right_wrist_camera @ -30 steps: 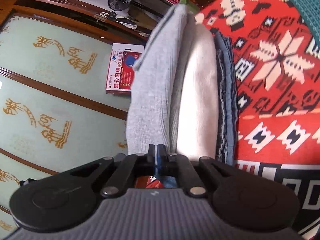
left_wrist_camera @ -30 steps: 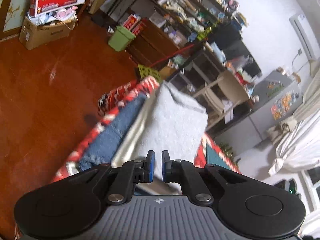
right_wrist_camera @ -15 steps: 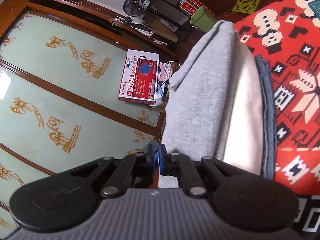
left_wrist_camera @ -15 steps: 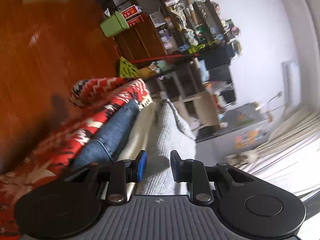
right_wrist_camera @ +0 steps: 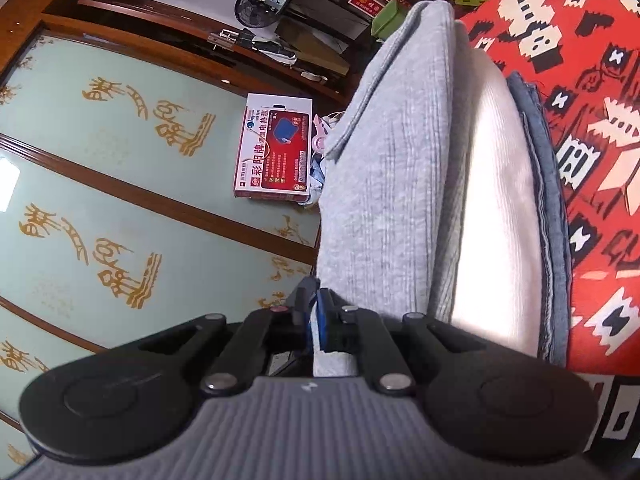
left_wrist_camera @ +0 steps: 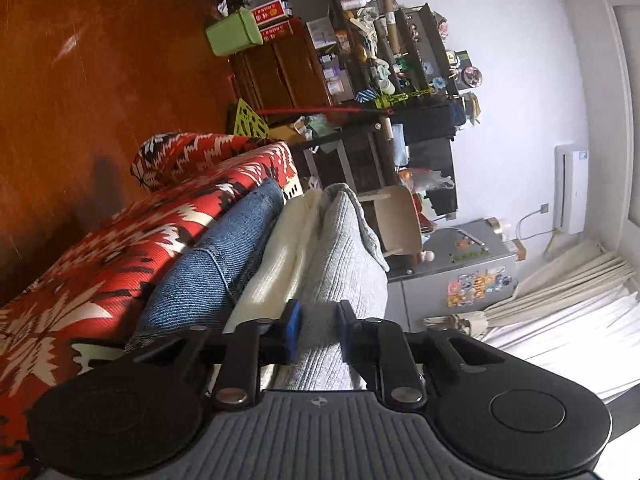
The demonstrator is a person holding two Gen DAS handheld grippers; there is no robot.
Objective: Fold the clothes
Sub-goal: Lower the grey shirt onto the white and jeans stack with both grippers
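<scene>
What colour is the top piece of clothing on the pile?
Light grey, with fine ribbing: the grey garment shows best in the right wrist view.

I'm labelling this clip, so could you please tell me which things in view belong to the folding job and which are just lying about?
Job: grey garment, cream garment, denim, left gripper, right gripper.

Lying about: green bin, red box, fridge, fan.

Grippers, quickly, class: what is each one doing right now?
Left gripper: jaws closing around the grey garment, not yet pinching it.
Right gripper: shut on the grey garment's edge.
</scene>
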